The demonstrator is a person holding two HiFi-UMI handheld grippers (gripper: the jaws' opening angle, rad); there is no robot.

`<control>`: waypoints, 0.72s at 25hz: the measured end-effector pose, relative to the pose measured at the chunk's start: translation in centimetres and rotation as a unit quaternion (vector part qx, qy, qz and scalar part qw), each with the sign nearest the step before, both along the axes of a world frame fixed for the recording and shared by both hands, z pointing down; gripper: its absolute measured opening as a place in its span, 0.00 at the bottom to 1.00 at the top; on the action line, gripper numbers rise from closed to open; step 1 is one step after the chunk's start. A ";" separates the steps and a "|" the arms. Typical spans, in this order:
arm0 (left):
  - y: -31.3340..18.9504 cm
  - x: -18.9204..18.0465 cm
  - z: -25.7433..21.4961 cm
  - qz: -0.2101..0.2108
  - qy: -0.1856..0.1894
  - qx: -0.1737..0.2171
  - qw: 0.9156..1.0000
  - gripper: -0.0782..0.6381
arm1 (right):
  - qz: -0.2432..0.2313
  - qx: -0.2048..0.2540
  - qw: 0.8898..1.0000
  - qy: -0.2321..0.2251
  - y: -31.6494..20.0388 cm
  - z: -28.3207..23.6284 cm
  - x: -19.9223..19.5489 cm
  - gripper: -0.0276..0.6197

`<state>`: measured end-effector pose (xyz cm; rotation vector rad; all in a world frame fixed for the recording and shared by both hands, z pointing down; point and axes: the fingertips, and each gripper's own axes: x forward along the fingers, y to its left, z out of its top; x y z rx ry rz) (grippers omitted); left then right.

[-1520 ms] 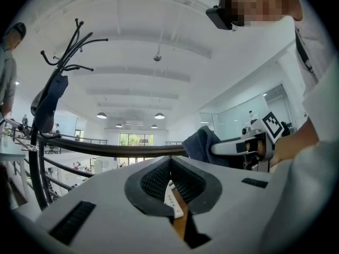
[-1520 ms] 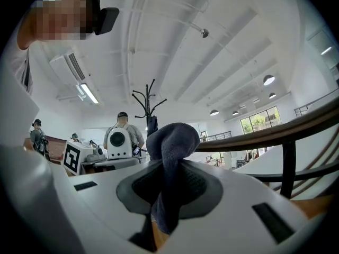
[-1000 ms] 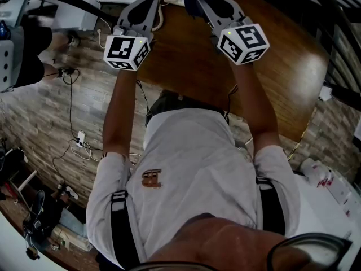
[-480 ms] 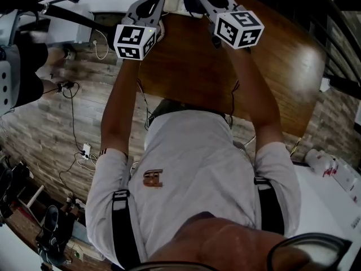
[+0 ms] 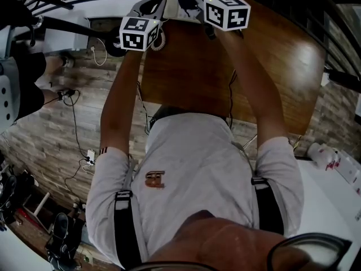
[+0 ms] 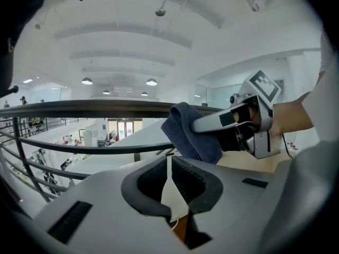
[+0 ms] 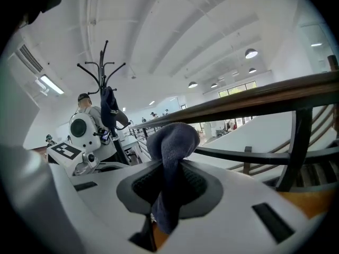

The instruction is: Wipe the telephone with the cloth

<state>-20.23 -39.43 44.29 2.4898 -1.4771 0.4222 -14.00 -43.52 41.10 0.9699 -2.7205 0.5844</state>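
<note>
A white telephone point(image 5: 171, 1) with a coiled cord point(image 5: 159, 38) sits at the far edge of the brown wooden table point(image 5: 271, 66), mostly hidden by the grippers. My left gripper point(image 5: 153, 5) hovers just left of it, its jaws shut with nothing between them point(image 6: 168, 165). In the right gripper view my right gripper point(image 7: 170, 180) is shut on a dark blue cloth point(image 7: 172, 144), which bunches above the jaws and hangs below them. The left gripper view shows that cloth point(image 6: 193, 134) and the right gripper point(image 6: 233, 121) close on the right, above the table.
A dark railing point(image 6: 95, 107) runs just beyond the table's far edge. A coat stand point(image 7: 103, 83) rises at the left in the right gripper view. Cables point(image 5: 73, 112) lie on the wooden floor left of the table. Another person point(image 5: 22, 78) stands at far left.
Both grippers have moved away from my body toward the table's far edge and the telephone, and have tipped lower. The cloth stays in the right gripper.
</note>
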 end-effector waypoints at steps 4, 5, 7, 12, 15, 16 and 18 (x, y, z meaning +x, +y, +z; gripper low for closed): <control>-2.3 -0.4 2.5 -0.004 0.005 -0.042 0.999 0.15 | 0.000 -0.021 0.999 0.033 -3.0 1.8 -0.9 0.17; -2.6 -0.3 3.0 -0.004 0.007 -0.053 0.999 0.18 | 0.001 -0.027 0.999 0.042 -3.5 2.2 -0.9 0.17; -3.1 -0.1 3.9 -0.001 0.009 -0.072 0.997 0.24 | 0.002 -0.040 0.997 0.060 -4.5 3.0 -1.2 0.17; -4.5 -0.6 6.2 0.004 -0.002 -0.119 0.993 0.29 | -0.002 -0.072 0.992 0.107 -6.5 5.1 -2.7 0.17; -5.0 -0.4 7.4 0.015 -0.016 -0.146 0.989 0.30 | -0.005 -0.088 0.987 0.135 -7.4 5.9 -3.3 0.17; -5.2 -0.4 7.8 0.019 -0.020 -0.154 0.988 0.31 | -0.006 -0.093 0.985 0.142 -7.7 6.0 -3.4 0.17; -5.6 -0.3 8.3 0.025 -0.023 -0.168 0.985 0.31 | -0.008 -0.102 0.983 0.152 -8.2 6.4 -3.7 0.17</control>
